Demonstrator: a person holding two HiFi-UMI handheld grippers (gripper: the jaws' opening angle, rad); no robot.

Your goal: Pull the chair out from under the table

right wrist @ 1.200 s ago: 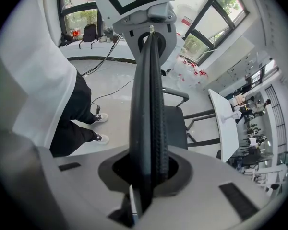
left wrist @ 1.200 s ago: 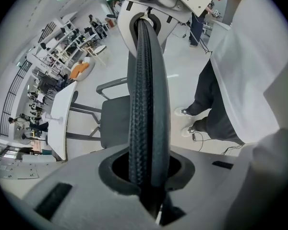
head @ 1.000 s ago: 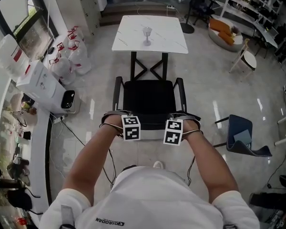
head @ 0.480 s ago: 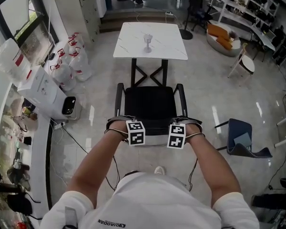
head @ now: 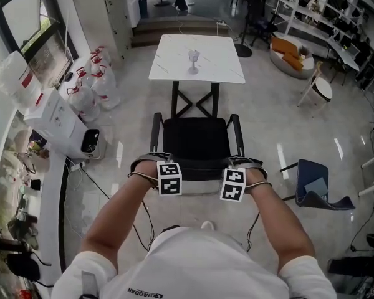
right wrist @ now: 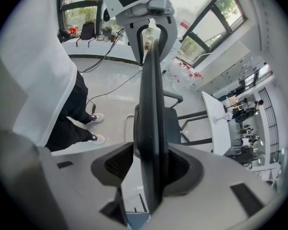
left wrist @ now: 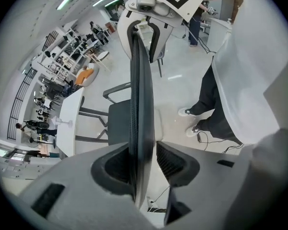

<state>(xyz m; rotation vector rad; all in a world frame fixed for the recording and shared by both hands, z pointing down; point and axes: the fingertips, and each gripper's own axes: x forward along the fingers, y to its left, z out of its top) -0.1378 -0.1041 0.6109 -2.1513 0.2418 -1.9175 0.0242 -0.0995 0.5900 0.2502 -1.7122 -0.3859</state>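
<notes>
A black armchair point(head: 196, 139) stands on the floor just in front of the white marble table point(head: 197, 58), its seat out from under the top. Both grippers point steeply down over the top edge of its backrest point(head: 199, 170). My left gripper point(head: 168, 168) straddles the backrest rim point(left wrist: 140, 104); its jaws are opening, and a gap shows beside one pad point(left wrist: 175, 159). My right gripper point(head: 232, 173) straddles the same rim point(right wrist: 151, 109), jaws also opening, with a gap at the left pad point(right wrist: 116, 164). A stemmed glass point(head: 193, 60) stands on the table.
White cartons and plastic bags point(head: 56, 120) line the left wall, with a cable across the floor beside them. A blue chair point(head: 318, 182) stands at the right and a white stool point(head: 324, 86) farther back. My feet point(left wrist: 194, 123) are right behind the armchair.
The left gripper's marker cube has shifted slightly left and nearer to me. The right gripper, the armchair and the table stay about where they were.
</notes>
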